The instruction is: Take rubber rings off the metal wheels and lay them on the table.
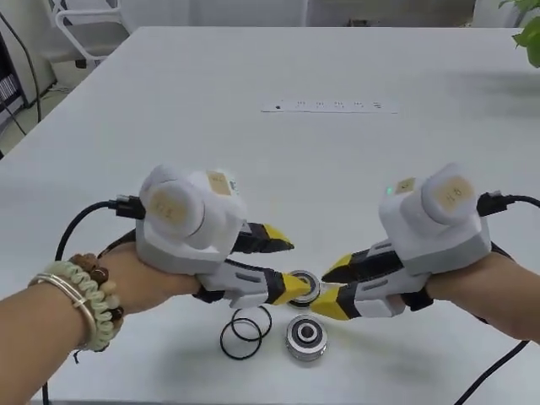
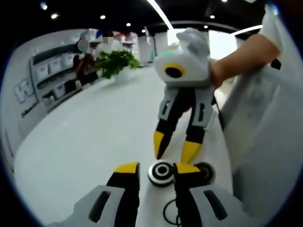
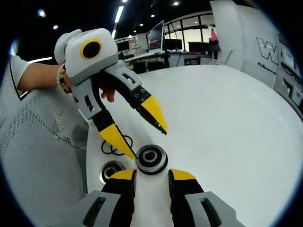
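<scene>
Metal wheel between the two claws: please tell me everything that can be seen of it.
The metal wheel is round and silvery, with concentric rings around a dark centre hole. A dark band, seemingly a rubber ring, runs round its rim. It lies flat on the white table. The open left claw has its lower yellow tip against the wheel's edge. The open right claw faces it from the other side, tips close, contact unclear.

Head view high above the table [image 1: 337,67]; gripper views low, face to face across one wheel [image 2: 161,173]
</scene>
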Motion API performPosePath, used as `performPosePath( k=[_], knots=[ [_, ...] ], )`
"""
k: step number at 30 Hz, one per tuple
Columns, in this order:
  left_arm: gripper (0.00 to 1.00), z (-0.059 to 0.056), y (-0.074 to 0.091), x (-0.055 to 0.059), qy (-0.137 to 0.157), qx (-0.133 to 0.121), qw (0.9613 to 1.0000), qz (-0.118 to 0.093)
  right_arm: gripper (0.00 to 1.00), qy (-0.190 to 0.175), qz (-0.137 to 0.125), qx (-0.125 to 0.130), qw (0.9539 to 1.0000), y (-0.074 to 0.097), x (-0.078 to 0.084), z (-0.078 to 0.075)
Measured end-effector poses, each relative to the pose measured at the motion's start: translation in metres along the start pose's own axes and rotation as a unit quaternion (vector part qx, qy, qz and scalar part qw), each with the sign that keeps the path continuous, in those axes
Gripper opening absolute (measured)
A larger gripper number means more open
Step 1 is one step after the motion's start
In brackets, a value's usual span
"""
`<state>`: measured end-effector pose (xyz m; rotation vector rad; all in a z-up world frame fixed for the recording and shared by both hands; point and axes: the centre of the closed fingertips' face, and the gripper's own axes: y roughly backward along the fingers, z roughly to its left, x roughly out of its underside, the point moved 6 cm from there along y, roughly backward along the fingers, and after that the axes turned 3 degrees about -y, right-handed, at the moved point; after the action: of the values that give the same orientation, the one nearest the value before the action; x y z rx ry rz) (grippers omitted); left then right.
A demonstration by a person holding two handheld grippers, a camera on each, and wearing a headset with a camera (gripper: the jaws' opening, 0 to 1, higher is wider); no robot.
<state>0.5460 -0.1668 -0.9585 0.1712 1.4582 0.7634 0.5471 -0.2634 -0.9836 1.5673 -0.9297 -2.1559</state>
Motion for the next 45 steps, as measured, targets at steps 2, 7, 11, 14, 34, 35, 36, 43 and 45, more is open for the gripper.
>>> performPosePath(
  k=[2,7,11,14,34,35,36,43,45],
  knots=[
    [0.23,-0.001,-0.001,0.001,0.001,0.0,1.0,0.002,0.26,0.001,-0.001,0.0,1.0,0.0,-0.001,0.0],
    [0.23,-0.006,-0.005,0.008,0.003,0.009,0.9998,0.02,0.26,0.005,0.003,0.001,1.0,-0.002,0.0,0.001],
    [0.22,-0.007,-0.007,0.008,0.006,0.012,0.9997,0.021,0.26,0.009,0.007,0.0,0.9999,-0.003,0.0,0.003],
    [0.2,-0.006,-0.007,0.009,0.019,0.005,0.9996,0.019,0.26,0.014,0.004,0.001,0.9999,-0.003,-0.001,0.003],
    [0.14,-0.007,-0.008,0.012,0.047,0.001,0.9988,0.013,0.18,0.035,0.004,0.005,0.9994,-0.002,-0.001,0.001],
    [0.14,-0.007,-0.008,0.012,0.047,0.0,0.9988,0.013,0.18,0.036,0.005,0.005,0.9993,-0.002,0.0,0.001],
    [0.14,-0.007,-0.008,0.012,0.048,0.0,0.9988,0.012,0.17,0.036,0.005,0.004,0.9993,-0.002,0.0,0.001],
    [0.14,-0.008,-0.008,0.011,0.048,-0.002,0.9988,0.01,0.06,0.036,0.015,0.011,0.9992,0.001,0.003,-0.003],
    [0.14,-0.008,-0.008,0.011,0.048,-0.002,0.9988,0.009,0.01,0.033,0.014,0.013,0.9993,0.001,0.003,-0.004]
  ],
)
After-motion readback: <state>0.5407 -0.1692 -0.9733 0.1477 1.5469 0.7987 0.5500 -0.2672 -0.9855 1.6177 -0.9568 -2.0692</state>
